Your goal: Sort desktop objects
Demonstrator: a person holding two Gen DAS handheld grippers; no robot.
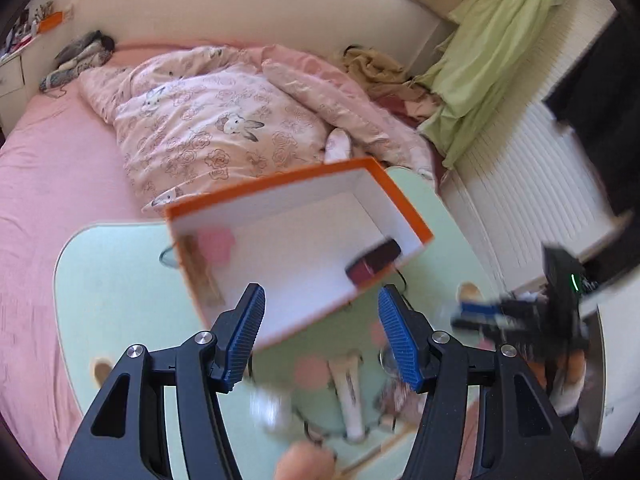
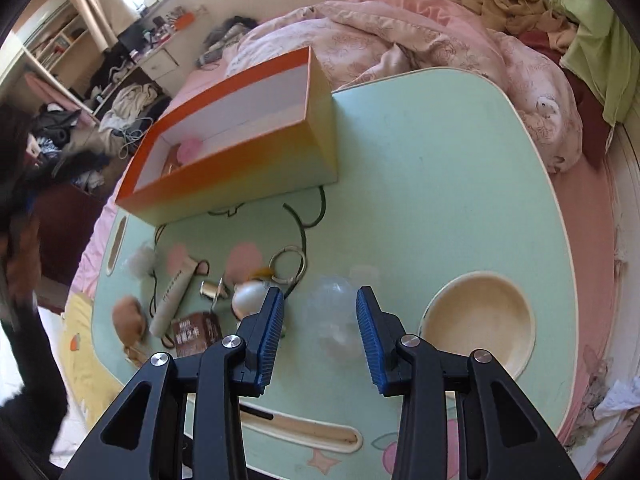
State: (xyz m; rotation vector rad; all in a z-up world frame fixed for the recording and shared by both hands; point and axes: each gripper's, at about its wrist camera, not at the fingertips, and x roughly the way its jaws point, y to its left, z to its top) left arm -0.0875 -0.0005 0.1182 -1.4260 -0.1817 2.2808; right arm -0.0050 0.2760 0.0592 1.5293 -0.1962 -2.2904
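Bedroom lap table (image 2: 440, 168), mint green, set on a pink bed (image 1: 36, 200).

At its left stands an orange box (image 2: 240, 160) holding a pink item and a dark case (image 1: 374, 262); before it lie a cream tube (image 2: 172, 296), a brown packet (image 2: 196, 330) and a clear plastic piece (image 2: 332, 312). Left gripper (image 1: 320, 332) hangs part-open and empty by the box; right gripper (image 2: 320, 332) narrow, empty, above the plastic.

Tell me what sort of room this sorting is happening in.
Most likely a bedroom. The green lap table with the orange box sits on a bed with a pink sheet and a rumpled floral duvet; a cluttered desk stands beyond.
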